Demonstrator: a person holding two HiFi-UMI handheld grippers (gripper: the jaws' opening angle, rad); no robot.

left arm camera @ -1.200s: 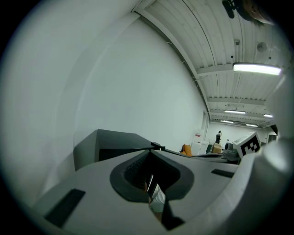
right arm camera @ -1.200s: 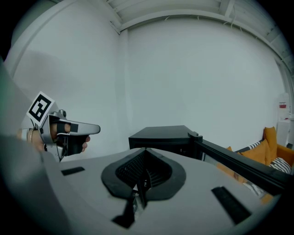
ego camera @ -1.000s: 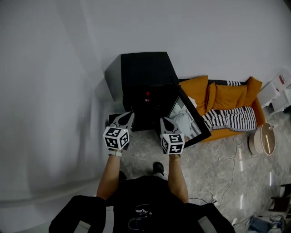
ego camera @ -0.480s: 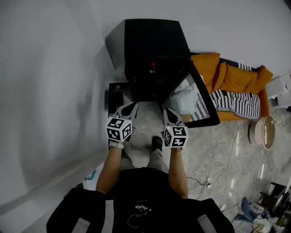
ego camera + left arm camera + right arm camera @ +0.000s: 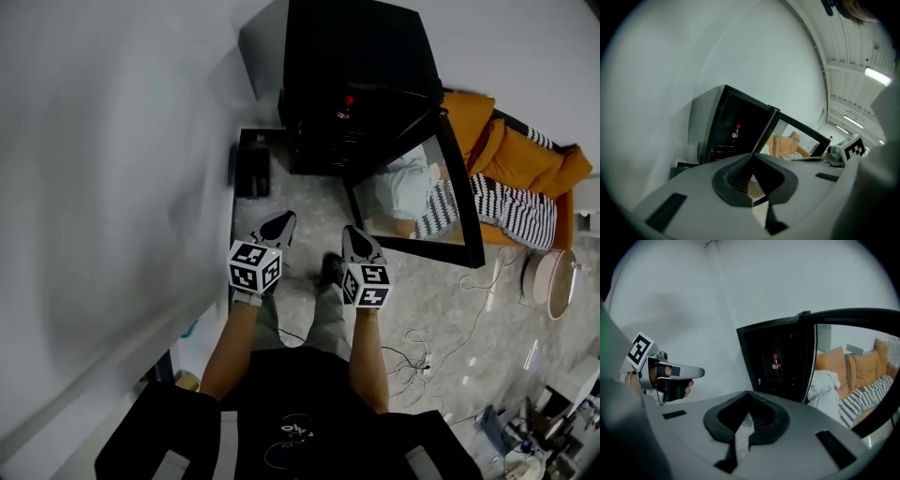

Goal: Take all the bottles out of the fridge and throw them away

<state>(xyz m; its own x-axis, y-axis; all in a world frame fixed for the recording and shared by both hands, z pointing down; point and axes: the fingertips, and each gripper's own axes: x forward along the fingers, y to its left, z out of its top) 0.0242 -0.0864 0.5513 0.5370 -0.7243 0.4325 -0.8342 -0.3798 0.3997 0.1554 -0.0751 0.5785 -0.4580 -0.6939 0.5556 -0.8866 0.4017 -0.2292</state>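
Note:
A black fridge (image 5: pixel 352 56) stands against the wall with its glass door (image 5: pixel 422 197) swung open to the right. Inside it, one dark bottle with a red cap (image 5: pixel 348 106) stands upright on a shelf; the same bottle (image 5: pixel 735 133) (image 5: pixel 776 363) shows in both gripper views. My left gripper (image 5: pixel 279 228) and right gripper (image 5: pixel 354 234) are side by side above the floor, well short of the fridge. Both point at it, both are shut, and neither holds anything.
A low black box (image 5: pixel 251 169) sits on the floor left of the fridge, by the white wall (image 5: pixel 112 187). An orange sofa (image 5: pixel 525 159) with a striped cushion lies behind the door. A round stool (image 5: pixel 548 281) and loose cables (image 5: pixel 441 347) are at the right.
Both grippers have sunk lower and stayed side by side, still shut. The fridge has slid up the head view and looks larger.

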